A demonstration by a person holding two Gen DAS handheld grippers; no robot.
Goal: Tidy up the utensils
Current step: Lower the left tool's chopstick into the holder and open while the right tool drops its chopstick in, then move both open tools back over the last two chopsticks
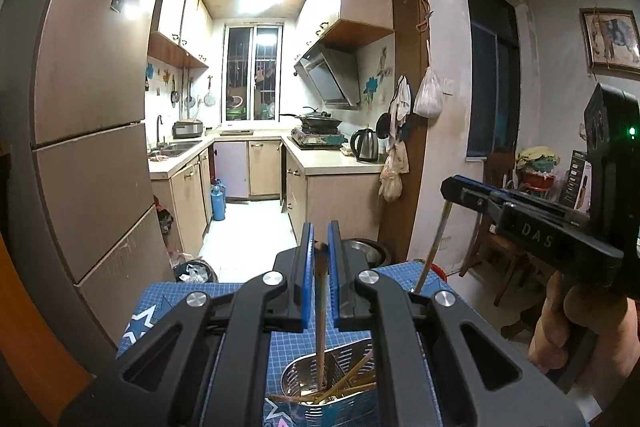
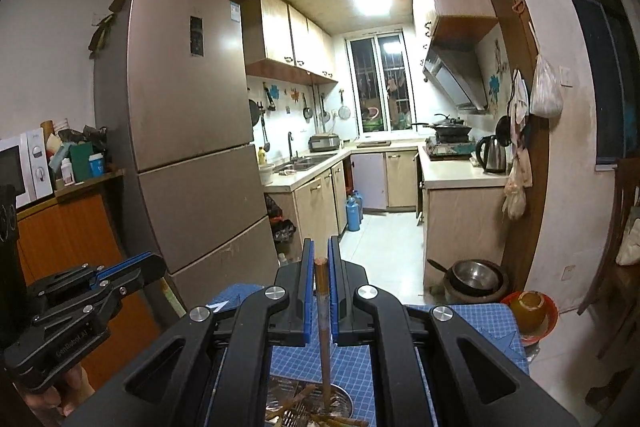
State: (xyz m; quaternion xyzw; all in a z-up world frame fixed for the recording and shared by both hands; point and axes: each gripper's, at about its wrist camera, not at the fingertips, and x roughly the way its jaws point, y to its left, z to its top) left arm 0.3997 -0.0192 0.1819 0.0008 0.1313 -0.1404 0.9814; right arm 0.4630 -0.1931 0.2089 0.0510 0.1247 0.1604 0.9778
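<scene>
Chopsticks (image 1: 344, 385) lie slanted in a perforated metal holder (image 1: 298, 375) that stands on a blue grid mat (image 1: 280, 347), directly below the left gripper (image 1: 320, 251). One brown chopstick (image 1: 321, 315) stands upright between the left gripper's blue pads, lower end inside the holder; pads sit close on both sides, but contact cannot be confirmed. Right gripper (image 2: 320, 259) is clamped on a second upright chopstick (image 2: 323, 323), its lower end among utensils in a metal container (image 2: 340, 401). Beyond the mat edge stand stacked metal bowls (image 2: 476, 277), then a refrigerator (image 2: 188, 131) and kitchen counter (image 2: 452, 173)
</scene>
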